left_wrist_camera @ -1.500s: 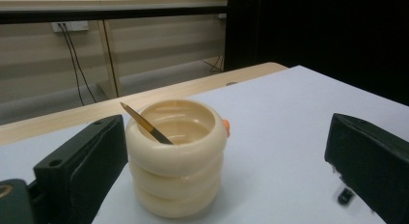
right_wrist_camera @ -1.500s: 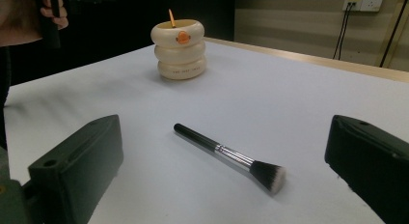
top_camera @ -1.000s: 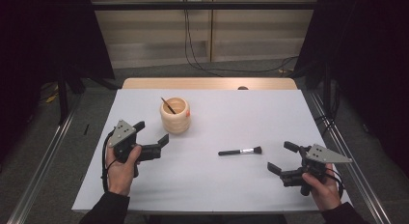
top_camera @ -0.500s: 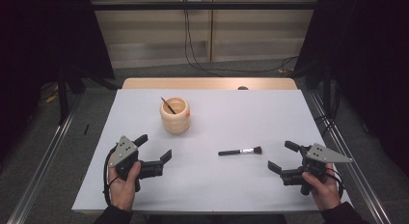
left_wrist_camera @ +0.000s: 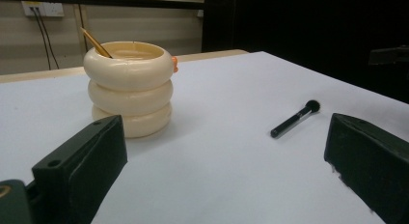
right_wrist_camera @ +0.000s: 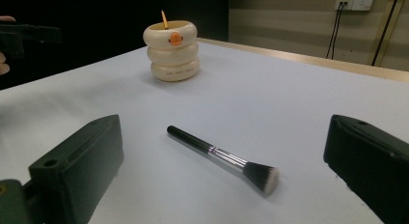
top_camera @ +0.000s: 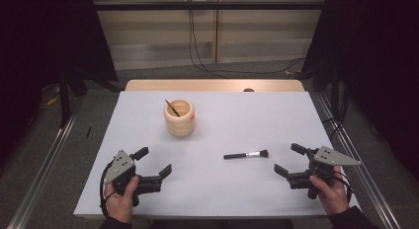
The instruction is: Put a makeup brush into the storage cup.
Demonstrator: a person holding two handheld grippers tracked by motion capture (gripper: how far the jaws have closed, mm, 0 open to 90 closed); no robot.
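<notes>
One brush (top_camera: 246,154) lay flat on the white table (top_camera: 237,115), right of centre, long axis running left to right in the high view: black handle end toward the left, bristle head toward the right. Right gripper (top_camera: 289,161) sat just right of the bristle end, jaws spread wide and empty; in the right gripper view the brush (right_wrist_camera: 223,158) lay ahead between the jaws, slanted across their line, bristles nearer. Left gripper (top_camera: 153,162) rested near the front left edge, jaws likewise wide apart, holding nothing, well apart from the brush. Judged: right hand (top_camera: 332,195) the nearer for a pick. One cream ringed pot (top_camera: 180,118) stood upright farther back, left of centre, a thin stick (top_camera: 172,108) leaning inside it, apart from the brush
</notes>
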